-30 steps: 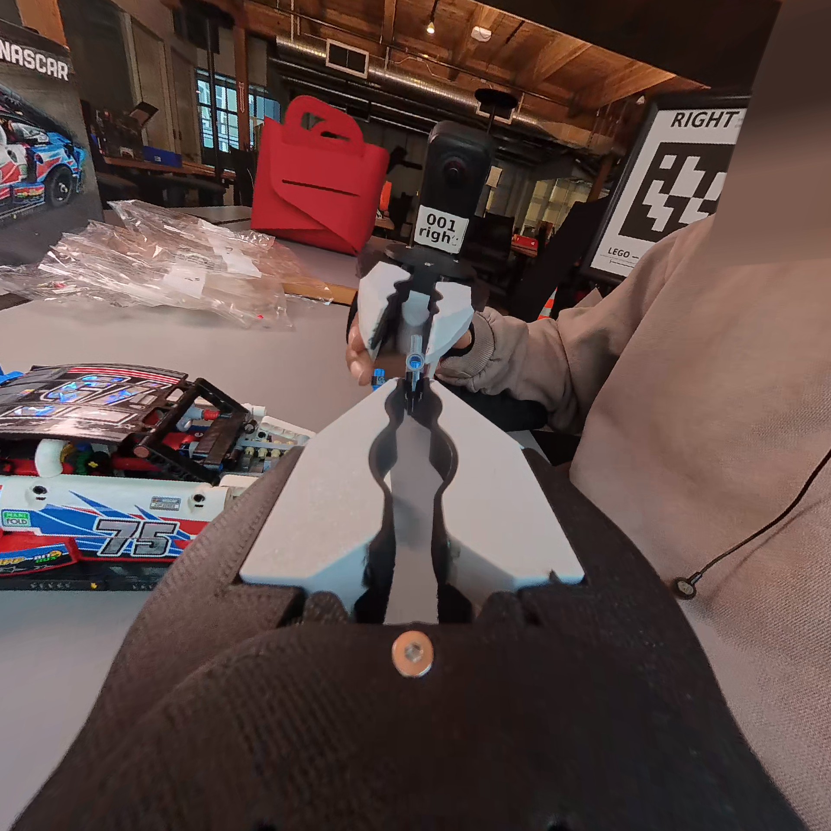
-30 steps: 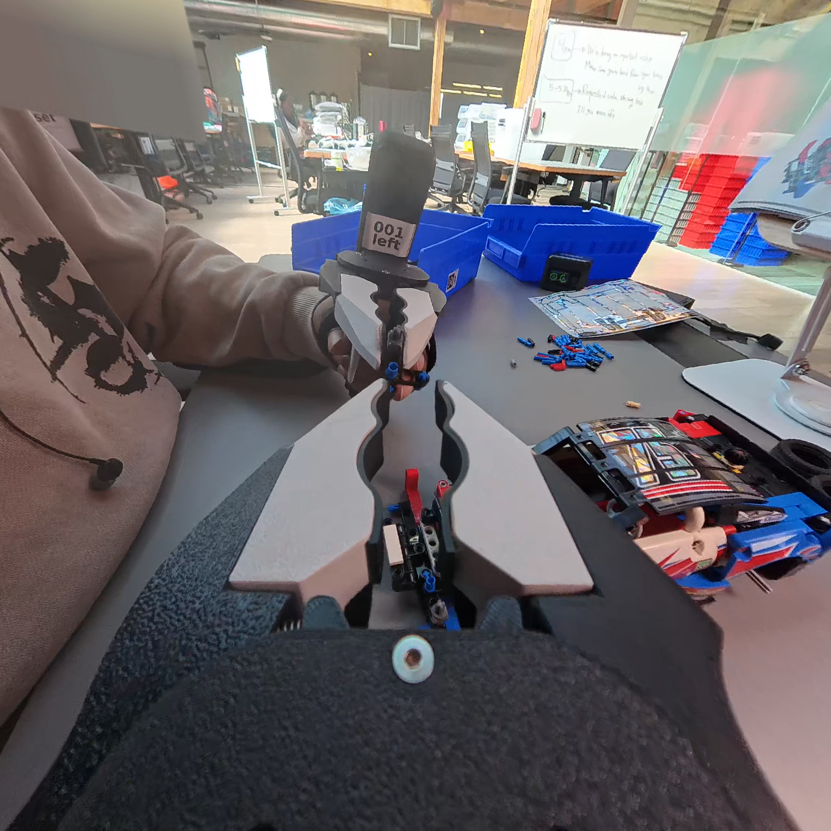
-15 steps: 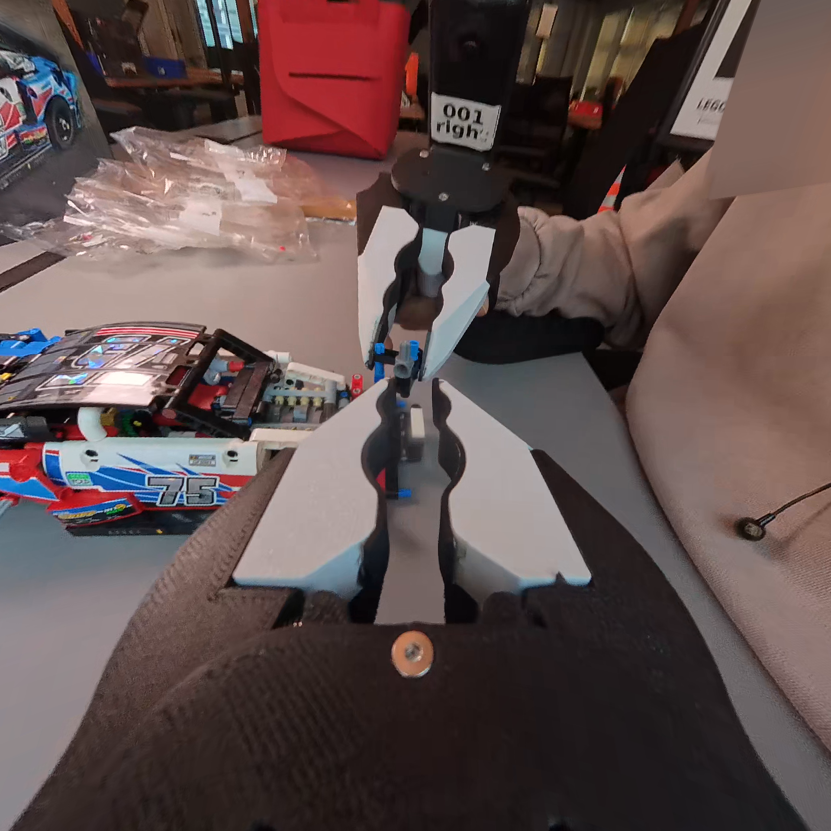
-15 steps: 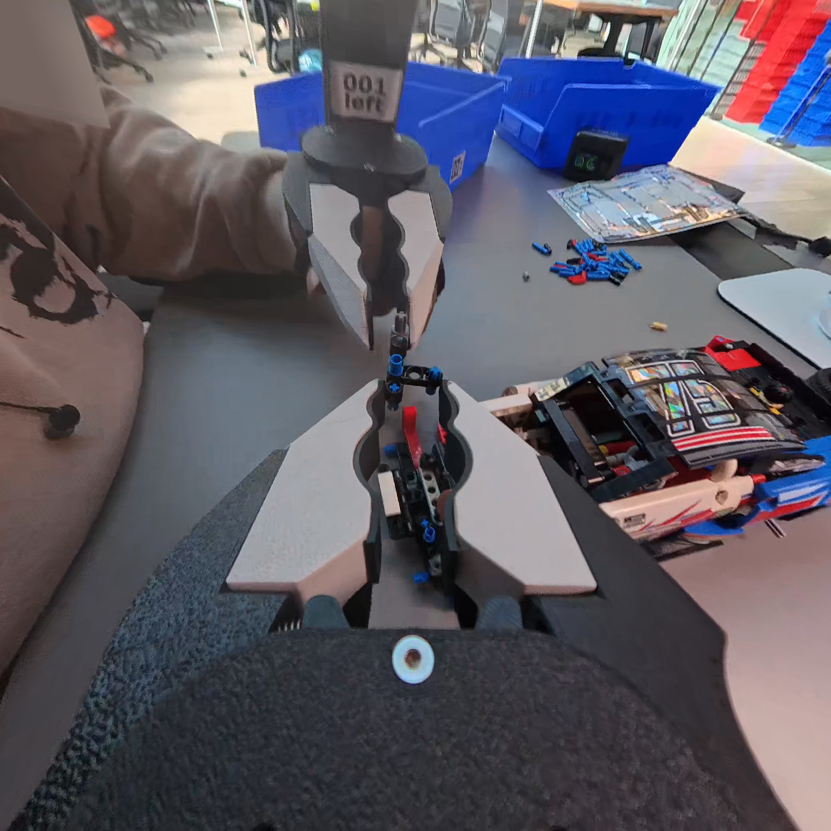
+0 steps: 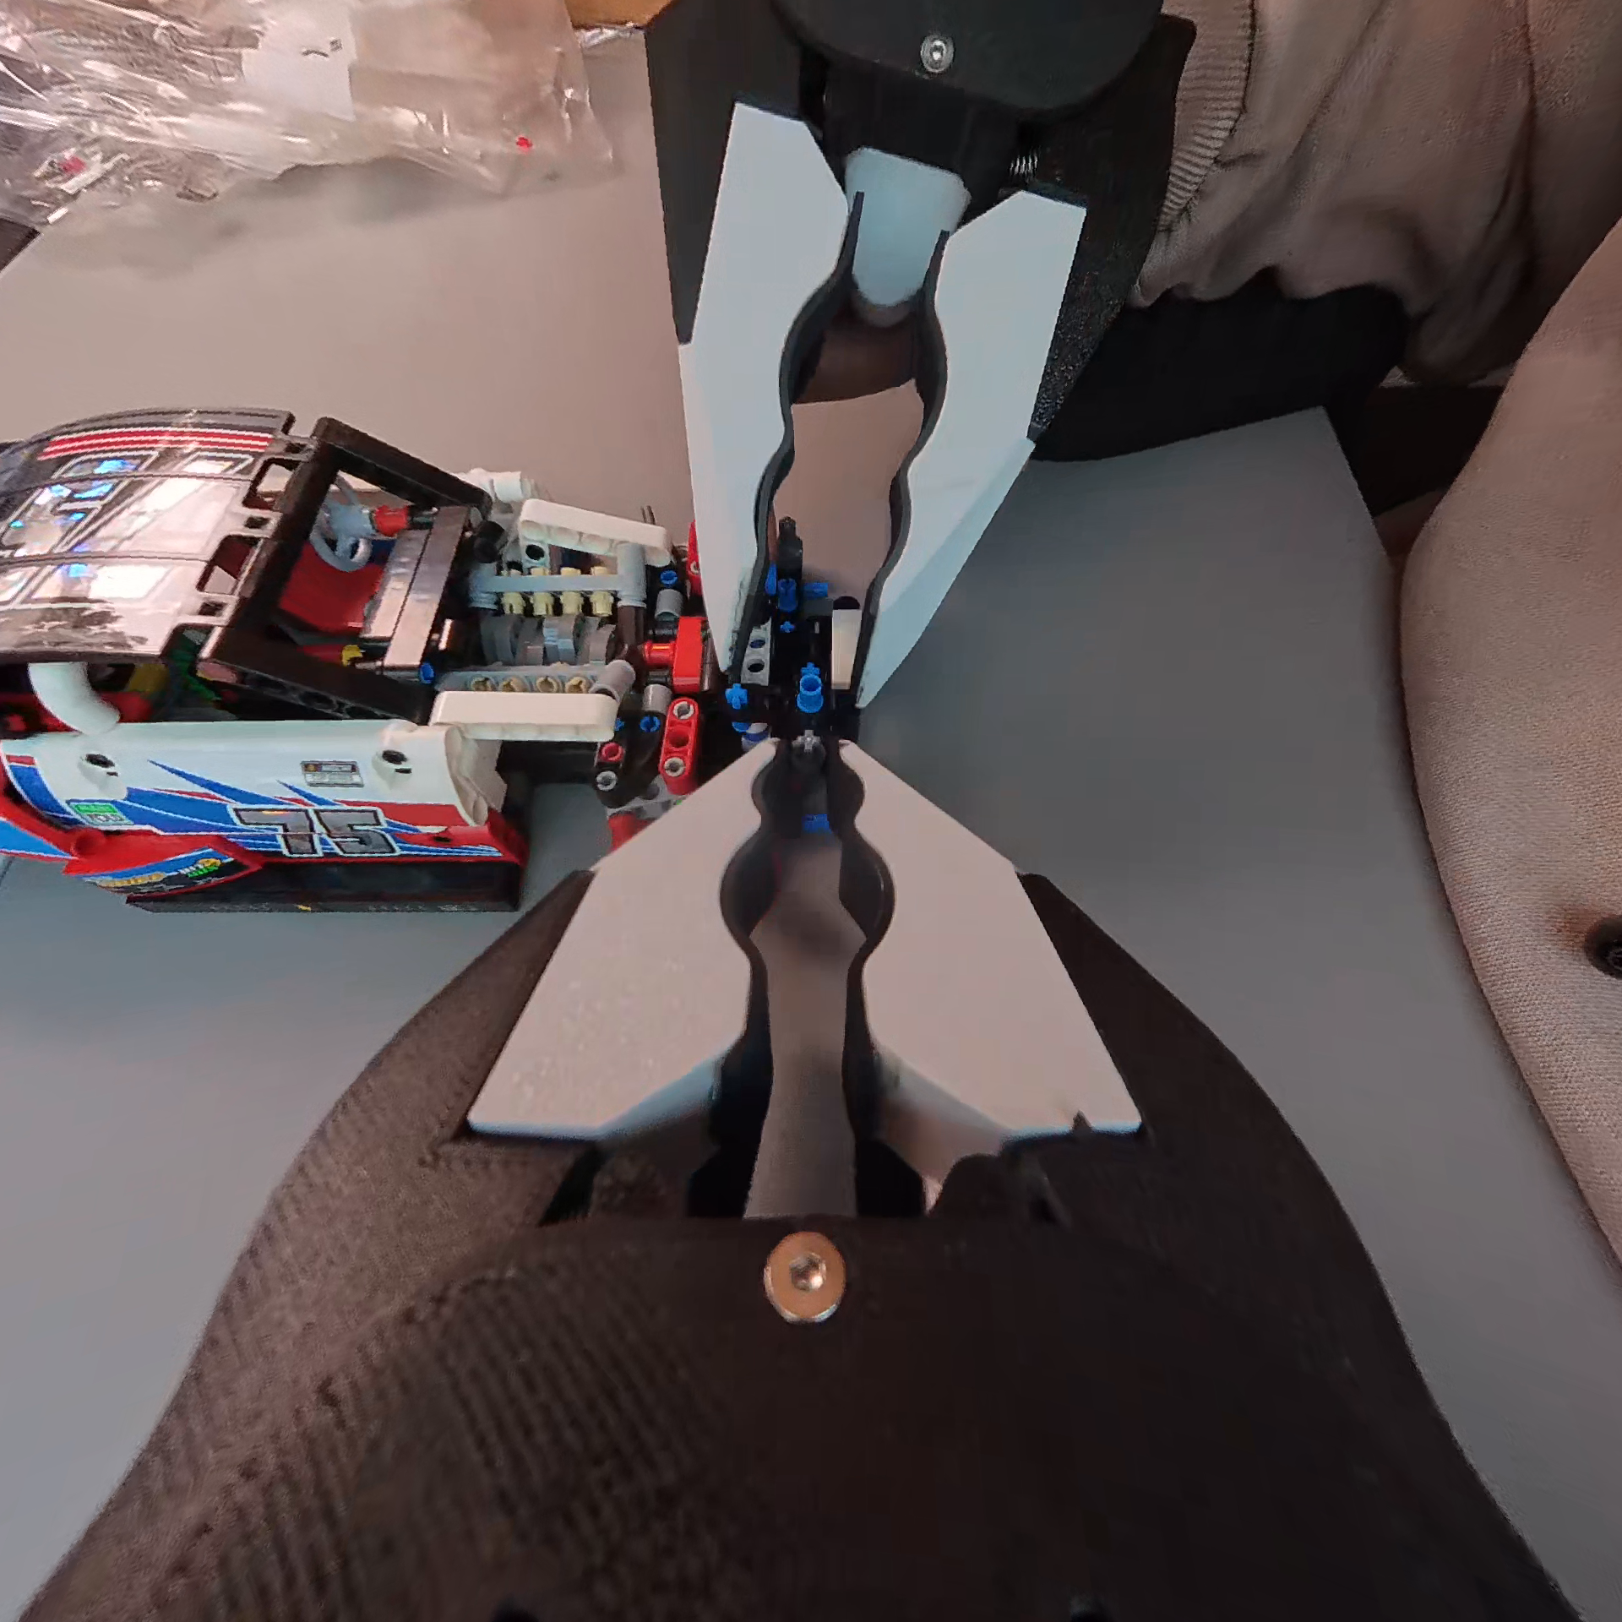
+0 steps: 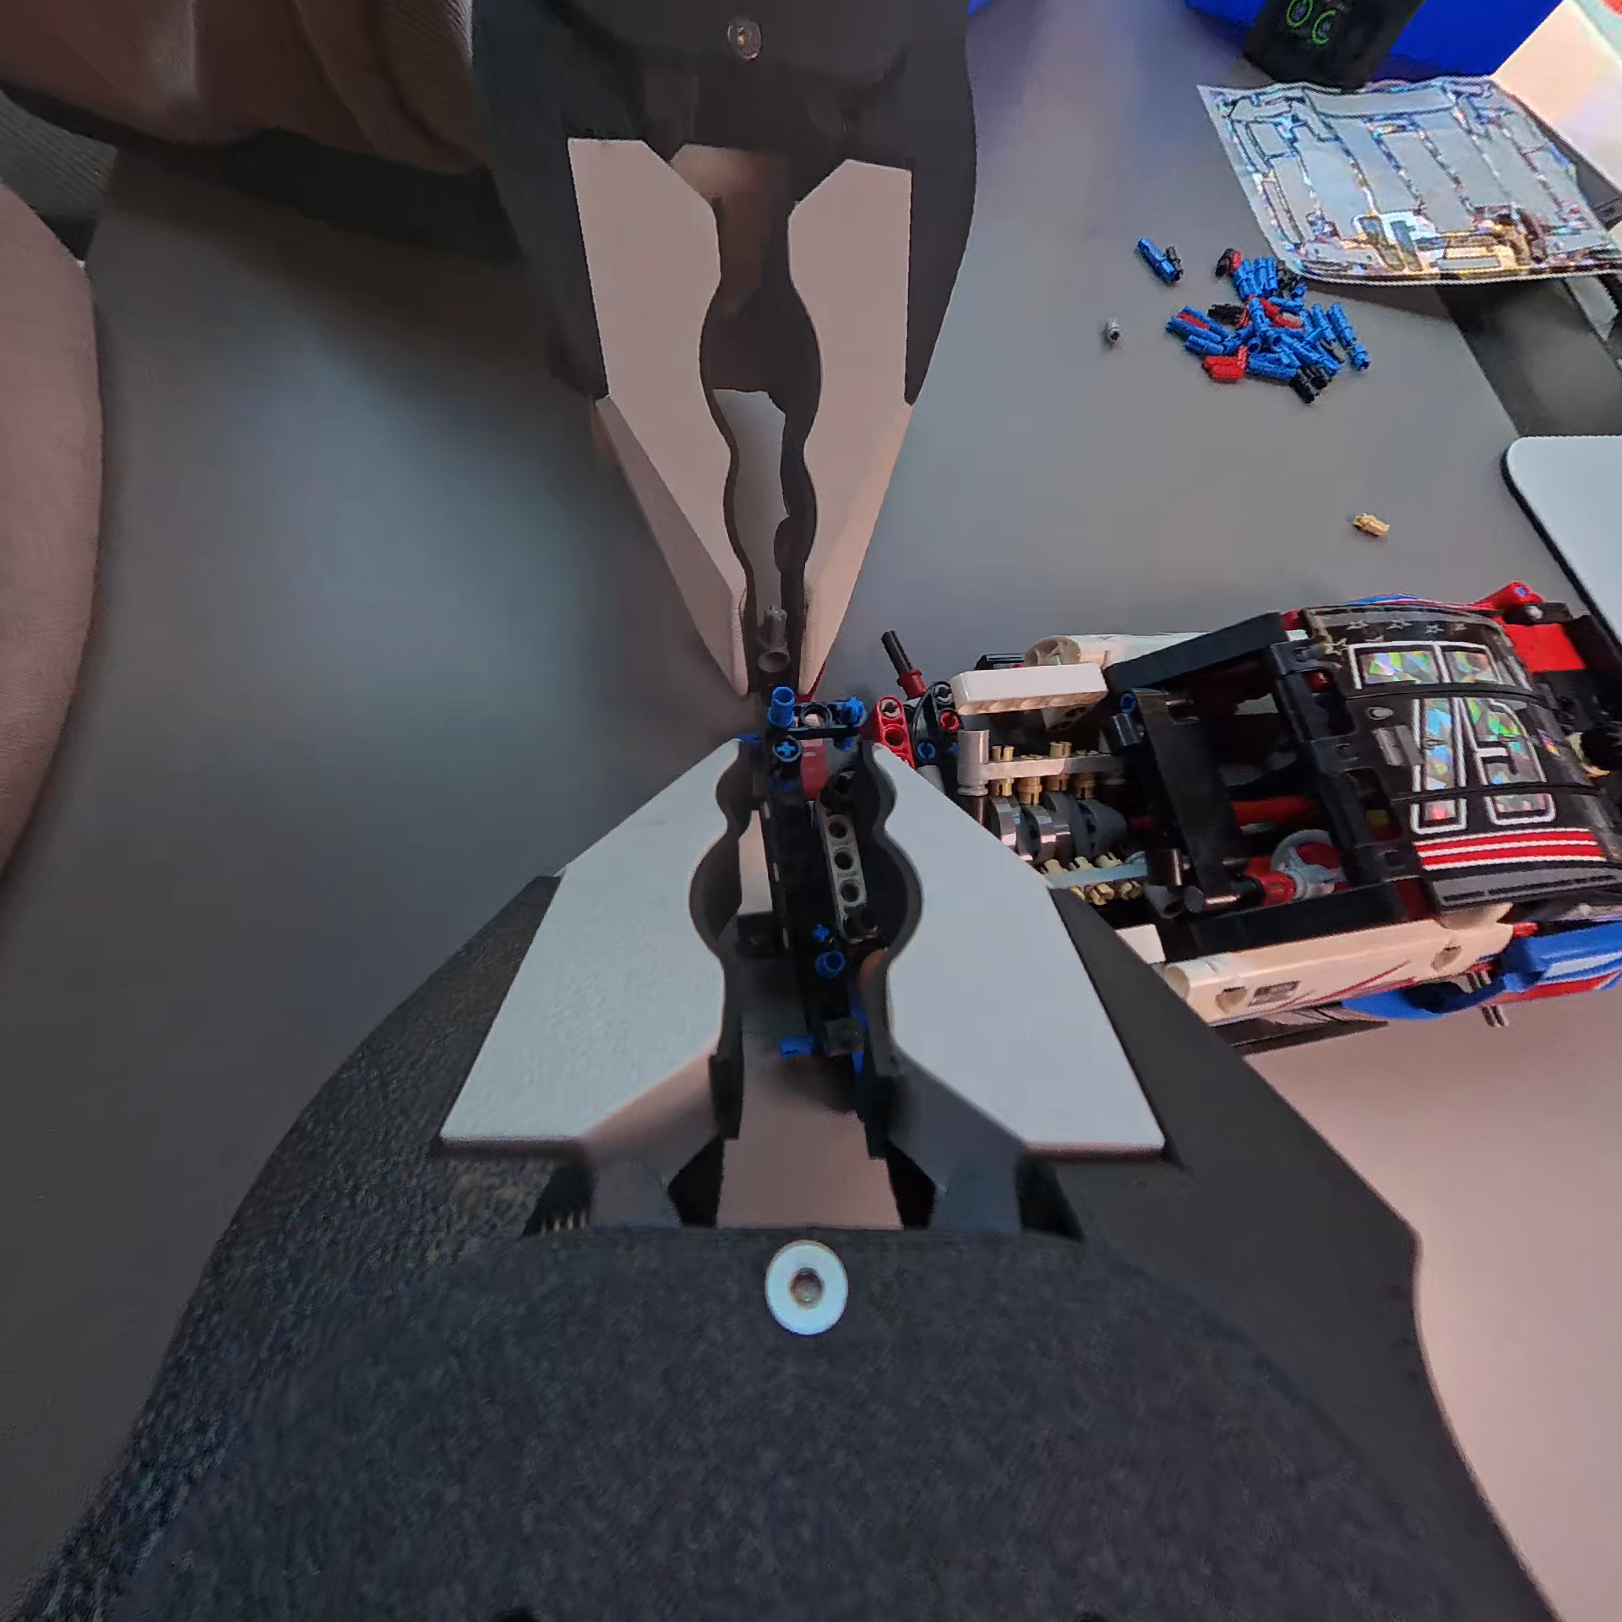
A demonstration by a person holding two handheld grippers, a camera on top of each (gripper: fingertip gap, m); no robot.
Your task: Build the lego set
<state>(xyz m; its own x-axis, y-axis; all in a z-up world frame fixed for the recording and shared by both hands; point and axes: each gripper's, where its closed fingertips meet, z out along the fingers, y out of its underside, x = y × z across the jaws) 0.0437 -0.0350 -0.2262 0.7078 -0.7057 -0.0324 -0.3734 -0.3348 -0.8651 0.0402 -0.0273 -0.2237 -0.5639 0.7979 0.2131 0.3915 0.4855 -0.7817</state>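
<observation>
Two hand-held grippers tip to tip over the grey tabletop (image 6: 351,614), just beside the open engine end of the race car model (image 6: 1273,834). Right hand-held gripper (image 6: 803,755) clamped narrow on a black-and-grey beam sub-assembly with blue pins (image 6: 821,878), lying lengthwise between the fingers. Left hand-held gripper (image 5: 803,750) nearly closed on a small grey pin (image 6: 774,645), pin end aimed at the blue-pinned tip of the sub-assembly. Step in hand, by judgement: seating the pin into the sub-assembly, not yet pushed home; a sliver of gap seems left in the right wrist view. Next move likely needs fine axial alignment of pin with hole, a straight push, firm counter-hold from the right side; a slight tilt could jam or drop the pin. Car resting on the tabletop, hood and front end unfinished, so build well along but incomplete. Beyond the car in the right wrist view: pile of loose blue and red pins (image 6: 1264,329), sticker sheet (image 6: 1404,184), one tan piece (image 6: 1369,525). Far side of the car in the left wrist view: empty clear plastic bags (image 5: 263,96). Beige sleeve and torso close by; room otherwise out of frame.
</observation>
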